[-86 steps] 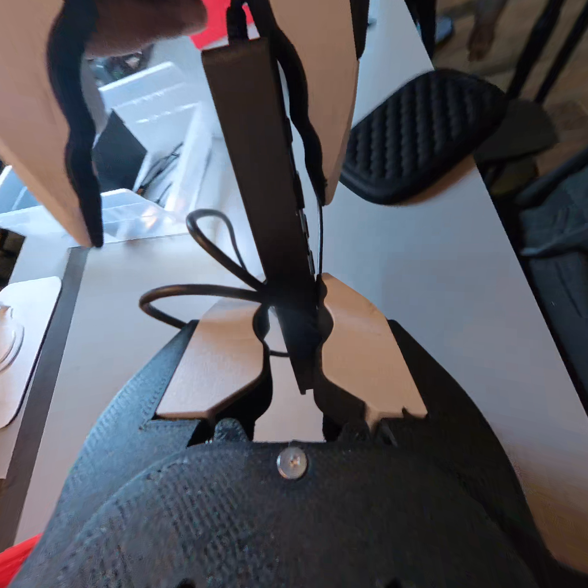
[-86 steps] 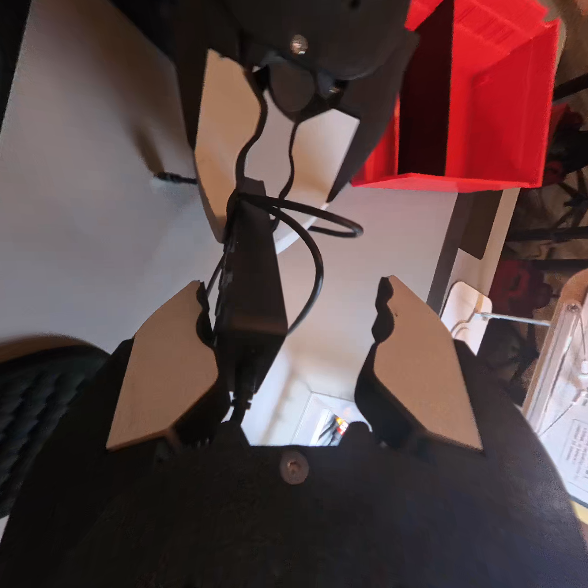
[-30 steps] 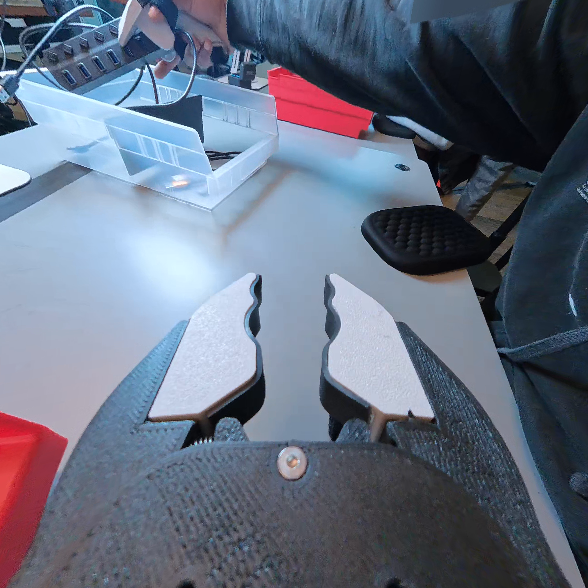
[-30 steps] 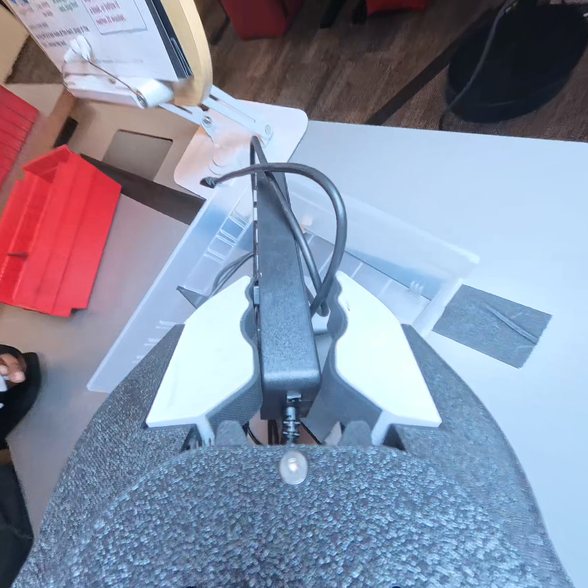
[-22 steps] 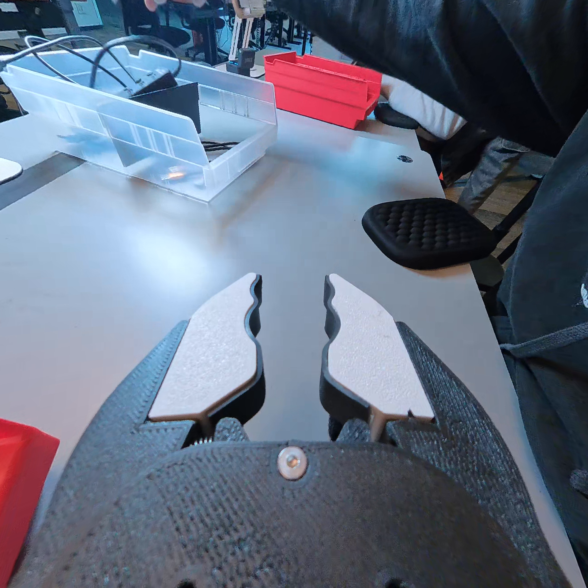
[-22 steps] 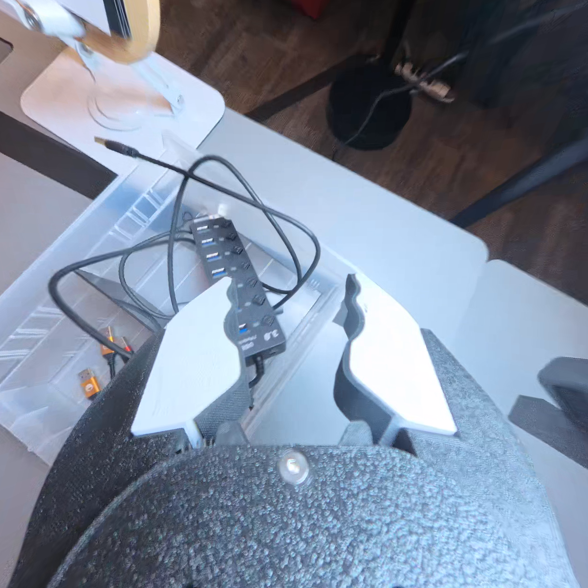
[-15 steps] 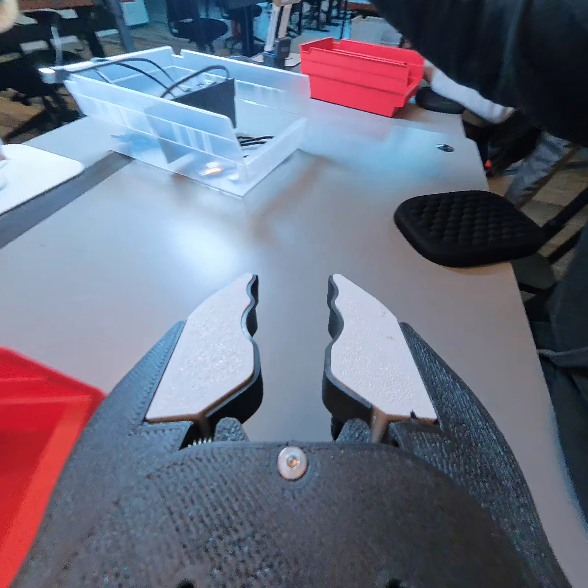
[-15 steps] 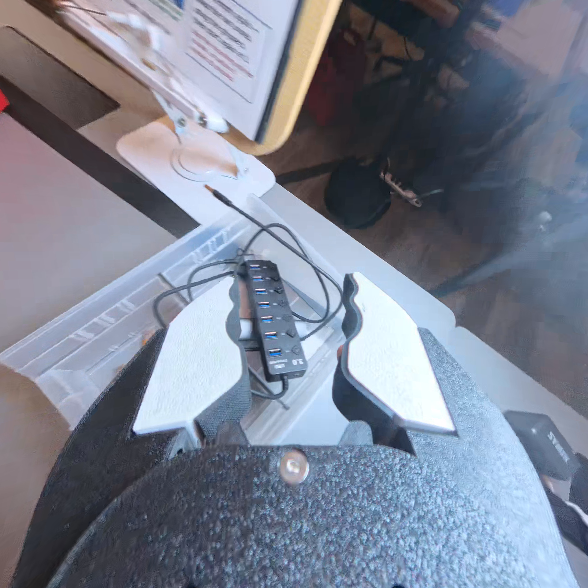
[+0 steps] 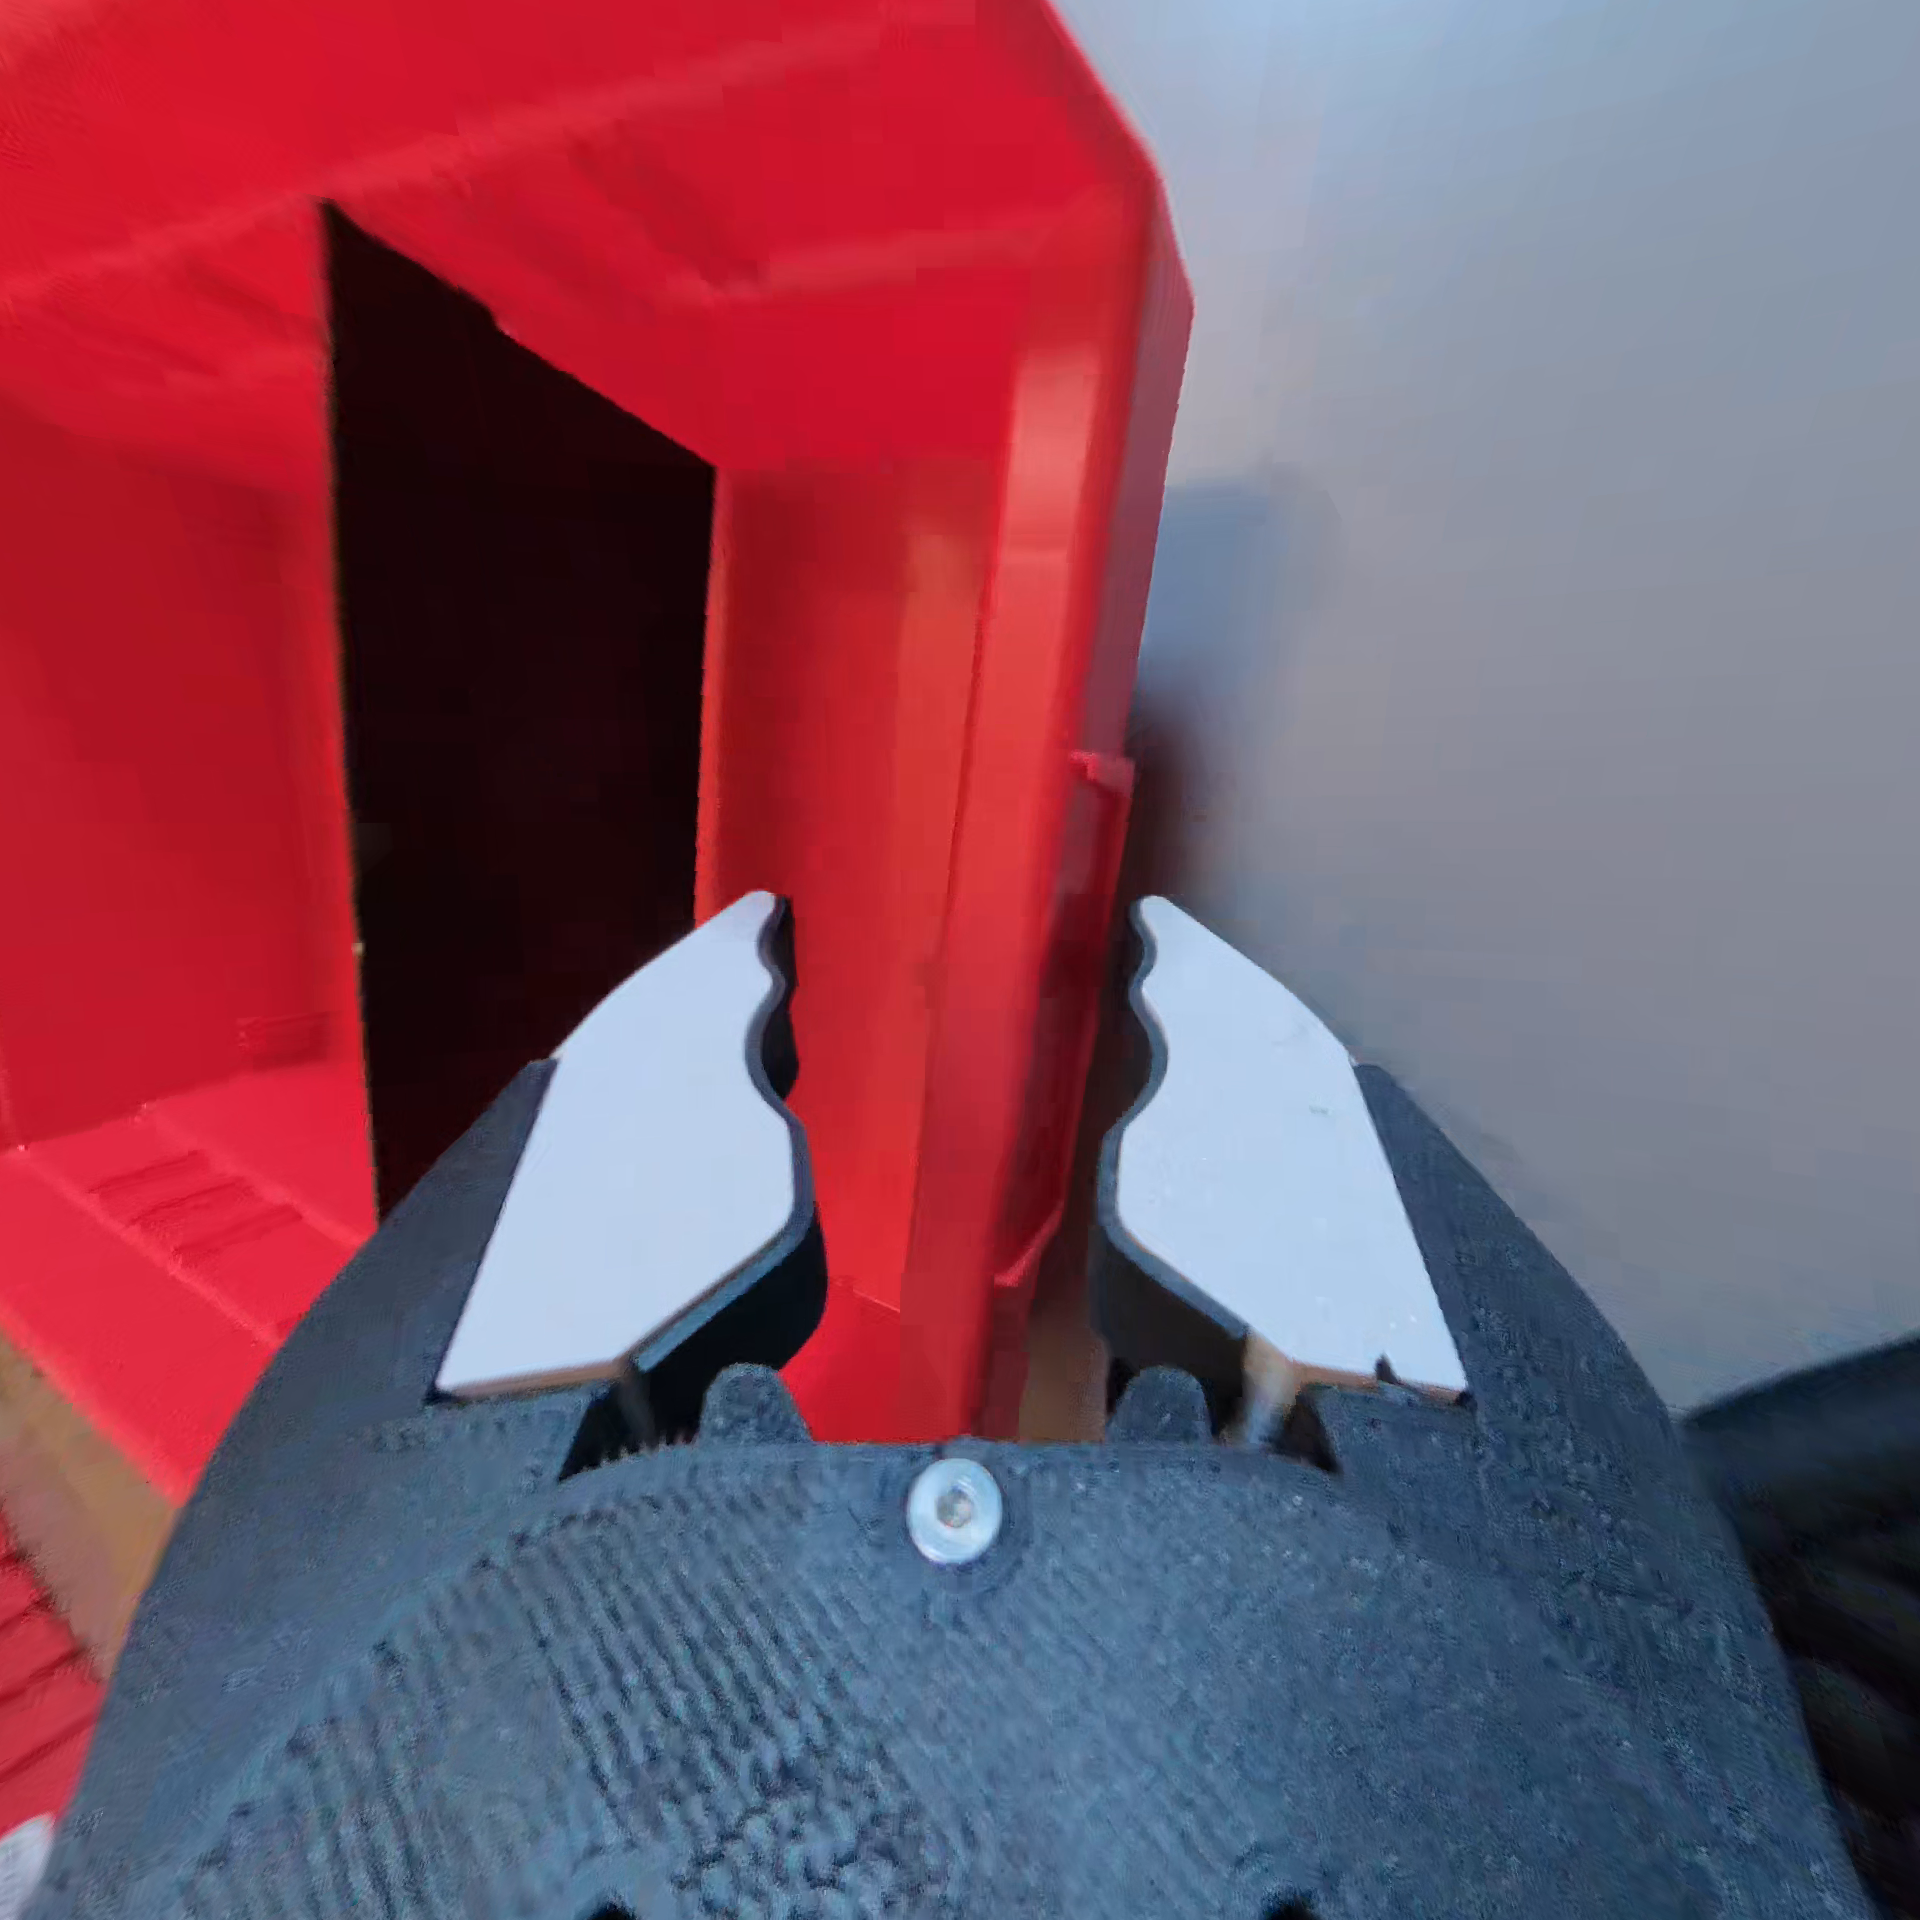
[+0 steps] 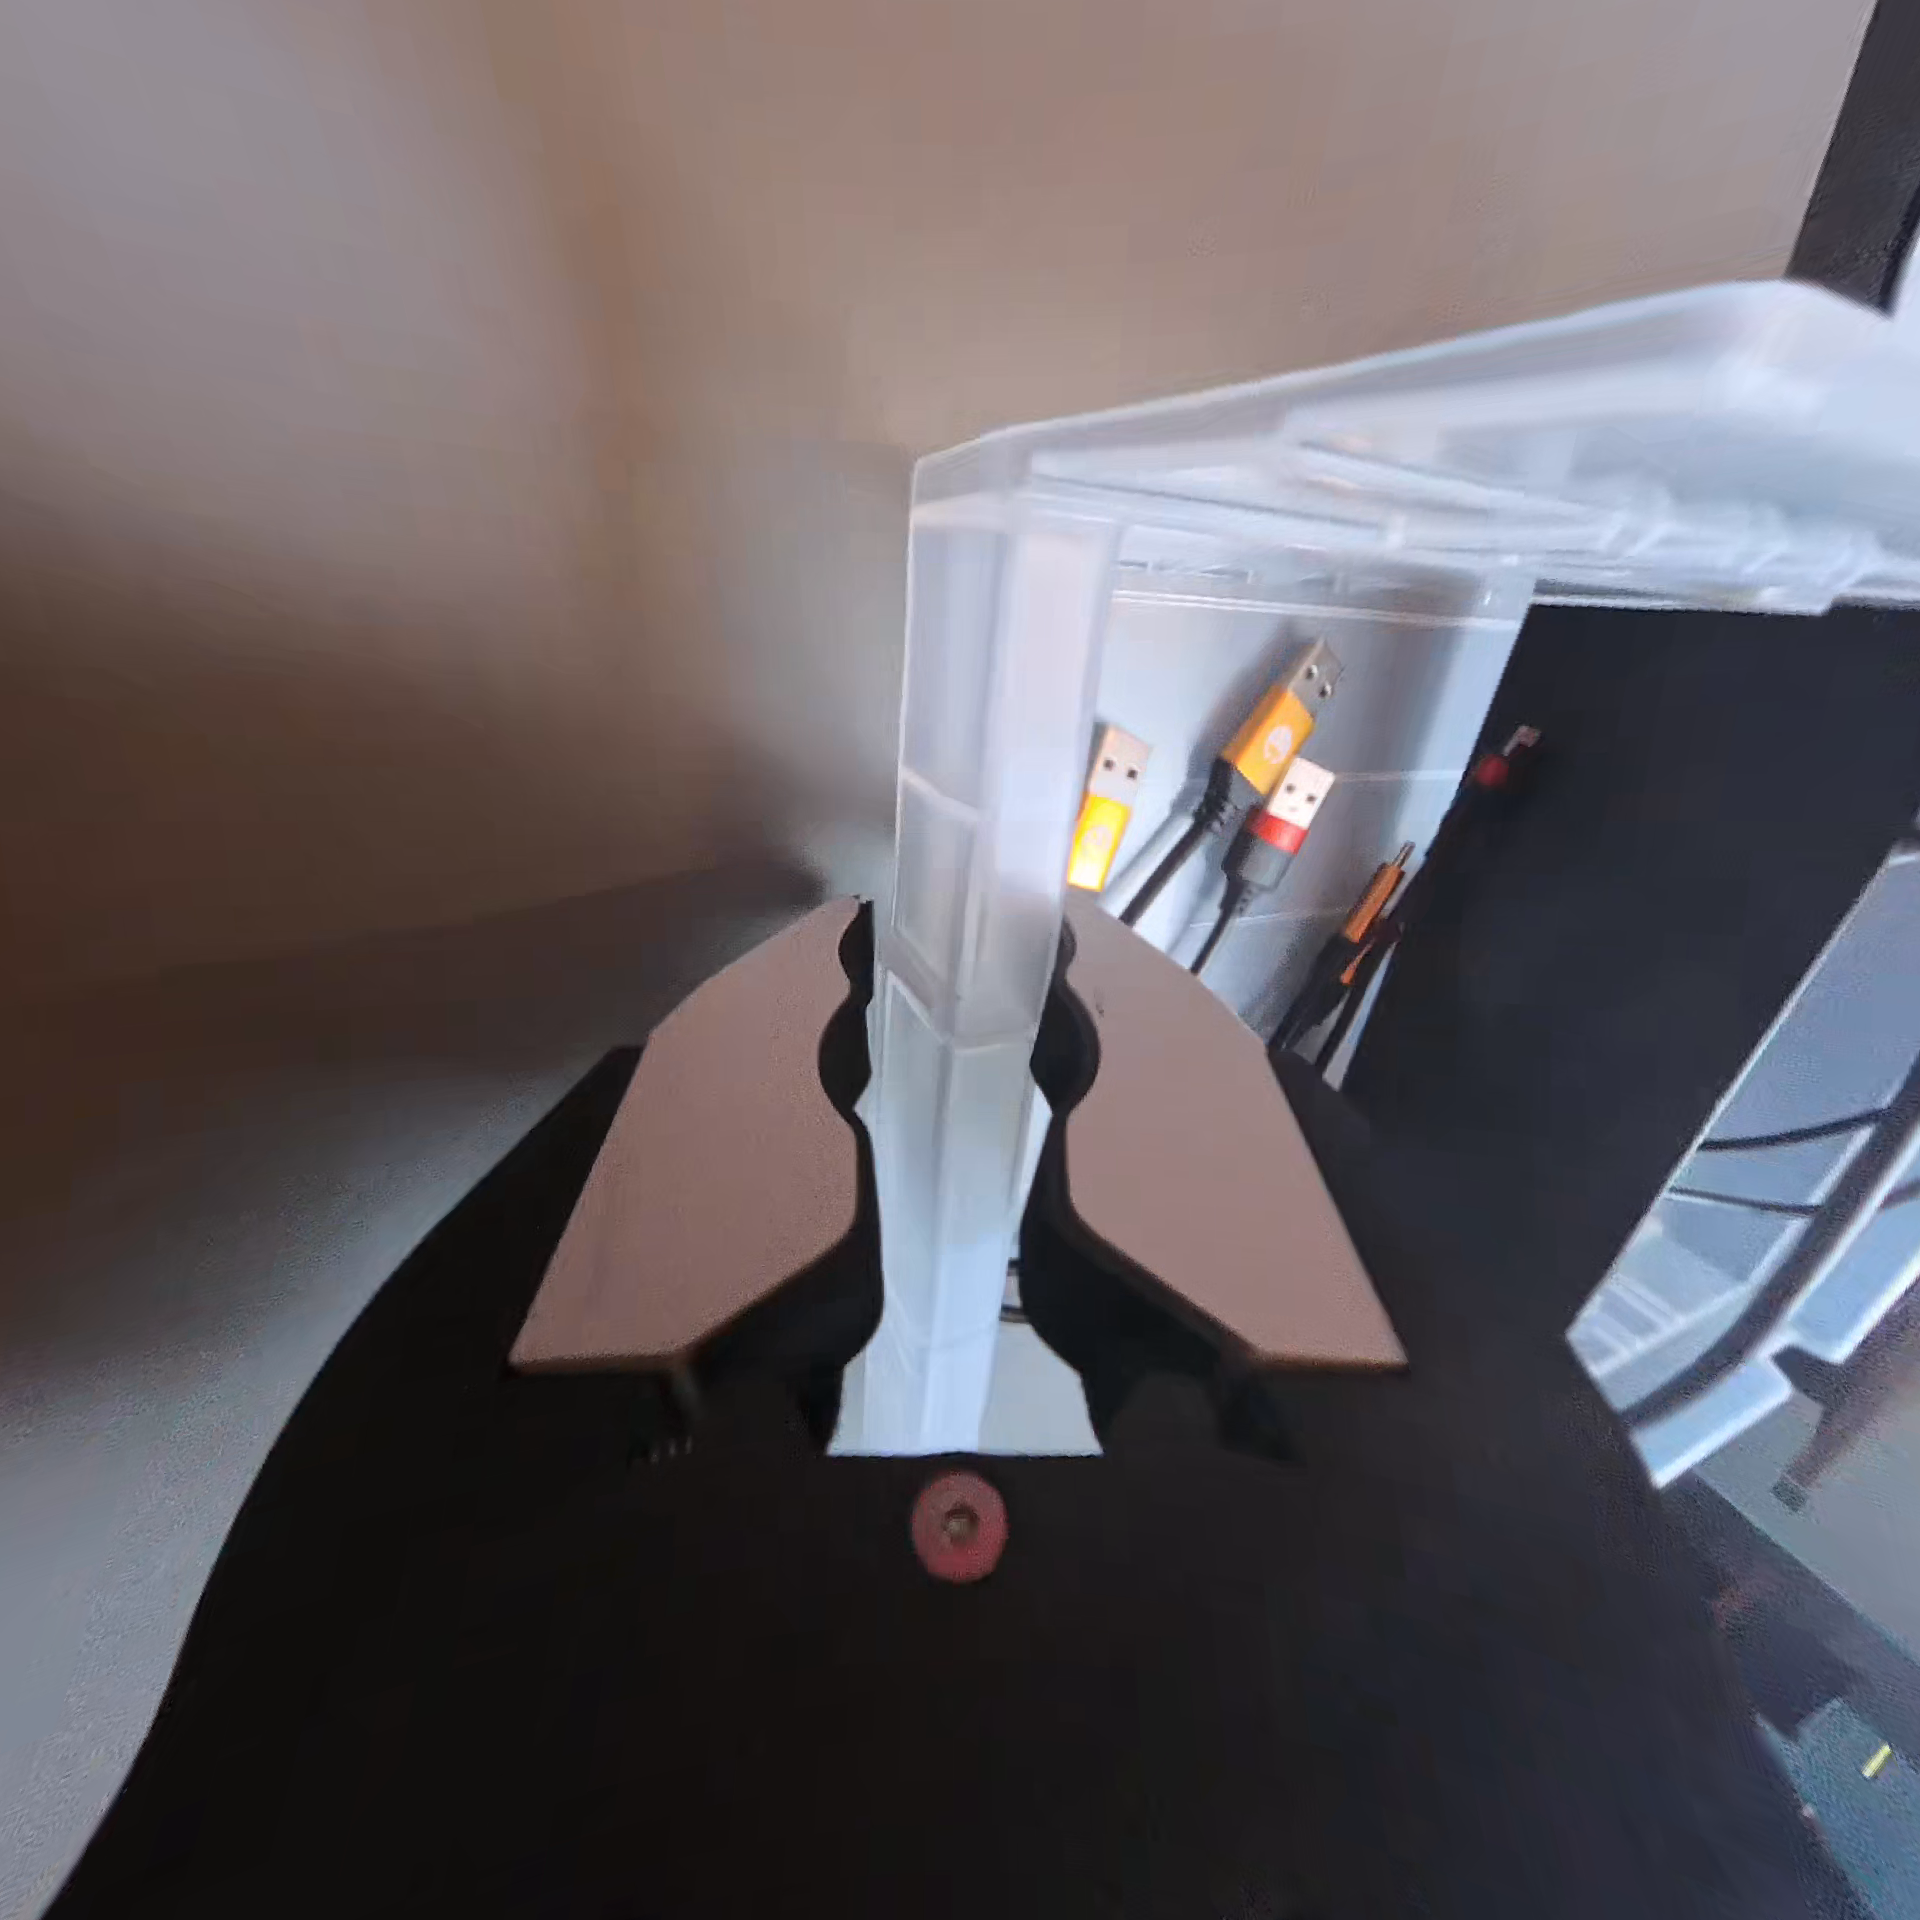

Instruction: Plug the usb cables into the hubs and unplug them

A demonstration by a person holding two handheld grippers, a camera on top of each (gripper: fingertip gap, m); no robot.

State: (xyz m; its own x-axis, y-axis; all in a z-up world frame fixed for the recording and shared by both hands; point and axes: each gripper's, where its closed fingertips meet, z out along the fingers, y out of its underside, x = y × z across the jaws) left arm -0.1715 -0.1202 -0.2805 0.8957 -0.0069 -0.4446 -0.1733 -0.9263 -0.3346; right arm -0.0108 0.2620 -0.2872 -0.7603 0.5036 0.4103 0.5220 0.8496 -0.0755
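In the left wrist view my left gripper [image 9: 958,904] is open, with its fingers on either side of the right wall of a red bin [image 9: 623,260]. A black divider [image 9: 520,675] stands inside that bin. In the right wrist view my right gripper [image 10: 961,914] is shut on the corner wall of a clear plastic bin [image 10: 987,727]. Inside this bin lie USB cables with orange plugs [image 10: 1273,727] and a red plug [image 10: 1288,810], next to a black divider [image 10: 1610,883]. No hub shows in either view.
The grey table [image 9: 1558,520] runs to the right of the red bin and also shows left of the clear bin [image 10: 416,520]. A black padded armrest [image 9: 1818,1455] sits at the lower right edge of the left wrist view. My hands' fingertips stand some 40 cm from each other.
My right gripper let the black hub go into the clear bin, dropped down and closed on the bin's wall. My left gripper swung left and down to the red bin and opened wider around its wall.
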